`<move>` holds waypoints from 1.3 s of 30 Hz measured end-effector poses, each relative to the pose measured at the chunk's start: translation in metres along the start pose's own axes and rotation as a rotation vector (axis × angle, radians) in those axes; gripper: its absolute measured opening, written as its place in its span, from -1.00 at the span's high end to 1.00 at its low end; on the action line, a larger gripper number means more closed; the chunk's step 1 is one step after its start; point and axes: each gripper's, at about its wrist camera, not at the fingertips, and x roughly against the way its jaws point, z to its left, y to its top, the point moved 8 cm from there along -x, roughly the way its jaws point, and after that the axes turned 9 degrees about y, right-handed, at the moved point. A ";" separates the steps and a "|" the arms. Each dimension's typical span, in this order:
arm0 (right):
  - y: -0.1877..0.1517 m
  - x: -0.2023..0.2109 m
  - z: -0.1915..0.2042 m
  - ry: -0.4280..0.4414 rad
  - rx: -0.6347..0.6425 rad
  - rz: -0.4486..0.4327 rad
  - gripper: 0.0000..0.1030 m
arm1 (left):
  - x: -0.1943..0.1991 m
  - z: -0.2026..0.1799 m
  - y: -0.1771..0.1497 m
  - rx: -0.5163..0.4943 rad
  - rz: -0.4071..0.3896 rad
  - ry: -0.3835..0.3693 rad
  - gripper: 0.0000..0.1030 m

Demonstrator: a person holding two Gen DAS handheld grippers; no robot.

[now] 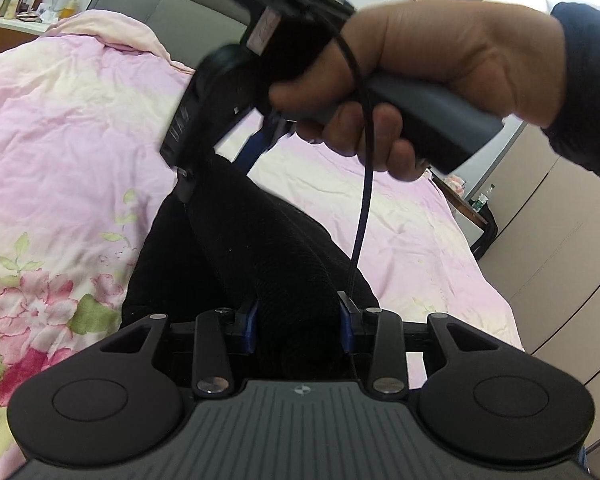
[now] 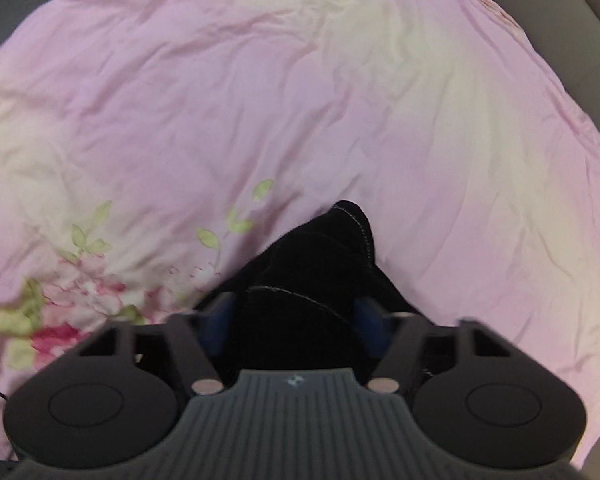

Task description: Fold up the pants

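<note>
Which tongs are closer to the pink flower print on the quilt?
Cannot tell for sure. The left tongs and the right tongs each hold the black pants above the quilt, with the flower print off to their left side.

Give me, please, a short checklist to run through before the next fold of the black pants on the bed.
1. Left gripper clamped on the black pants: ok.
2. Right gripper has the pants between its fingers: ok; firm pinch: cannot tell.
3. Pink quilt ahead free of clutter: ok.
4. Pants smooth and flat: not ok, bunched.
5. Black cable clear of the left gripper: not ok, it hangs close by.
</note>
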 end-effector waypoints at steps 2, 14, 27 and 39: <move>-0.009 0.004 -0.006 0.038 -0.011 -0.025 0.29 | -0.003 -0.004 -0.004 -0.009 0.007 -0.008 0.19; -0.138 0.134 -0.155 0.295 -0.521 -0.404 0.45 | -0.008 -0.111 0.002 -0.107 -0.070 -0.153 0.22; -0.215 0.233 -0.203 0.376 -0.630 -0.573 0.46 | 0.026 -0.172 0.040 -0.019 -0.132 -0.302 0.30; -0.084 0.123 -0.119 0.378 -0.483 -0.371 0.46 | -0.002 0.010 0.030 0.372 -0.027 -0.149 0.30</move>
